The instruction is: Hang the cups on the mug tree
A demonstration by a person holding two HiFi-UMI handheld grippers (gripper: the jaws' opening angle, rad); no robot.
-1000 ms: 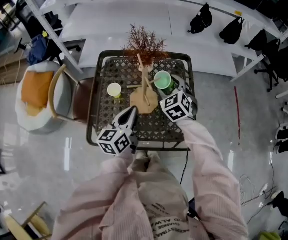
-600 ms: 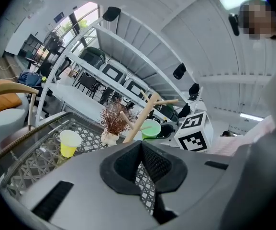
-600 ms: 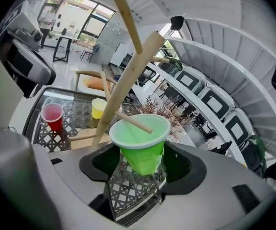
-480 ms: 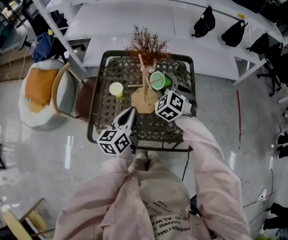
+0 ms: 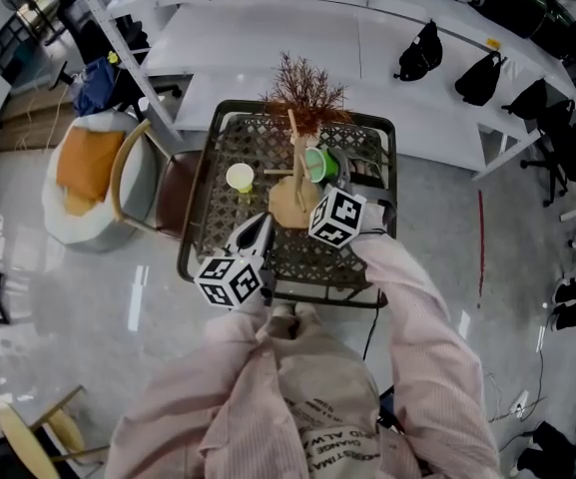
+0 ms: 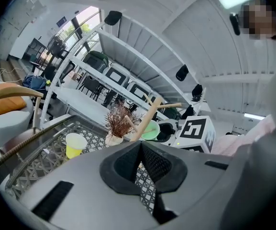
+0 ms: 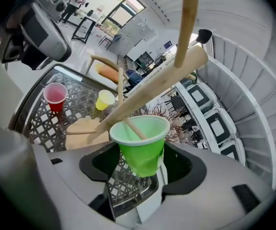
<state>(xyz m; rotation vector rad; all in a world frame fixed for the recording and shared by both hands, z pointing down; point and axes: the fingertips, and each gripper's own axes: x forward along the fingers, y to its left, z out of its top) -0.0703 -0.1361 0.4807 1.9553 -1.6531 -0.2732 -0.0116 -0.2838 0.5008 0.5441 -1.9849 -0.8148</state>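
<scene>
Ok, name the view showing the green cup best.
Right gripper view: the green cup sits large in the right tool, peg inside. Head view shows it tiny; left gripper view, partly behind the mug tree.

Mug tree (image 5: 287,206): bare pale wood, matt. Its dowels are round and smooth, and the flat base is the same wood.
Green cup (image 7: 140,145): thin plastic, smooth, with a faint sheen.
Yellow cup (image 5: 240,177) and red cup (image 7: 55,95): the same smooth plastic look.
Table (image 5: 191,218): dark, looks like metal. Open lattice top; rounded rim with a dull shine.
Left gripper (image 6: 140,145) and right gripper (image 7: 142,164): grey moulded plastic, matt. Pads (image 6: 158,164) are black, finely textured and rubbery-looking.
Marker cube (image 5: 335,218): white faces with matt black print.
Dried plant (image 5: 304,86), far edge of the table: brown, twiggy, rough.
Sleeve (image 5: 407,297): pale pink cloth, soft, creased.
Floor (image 5: 88,307): pale, highly glossy, mirrors the lights.
</scene>
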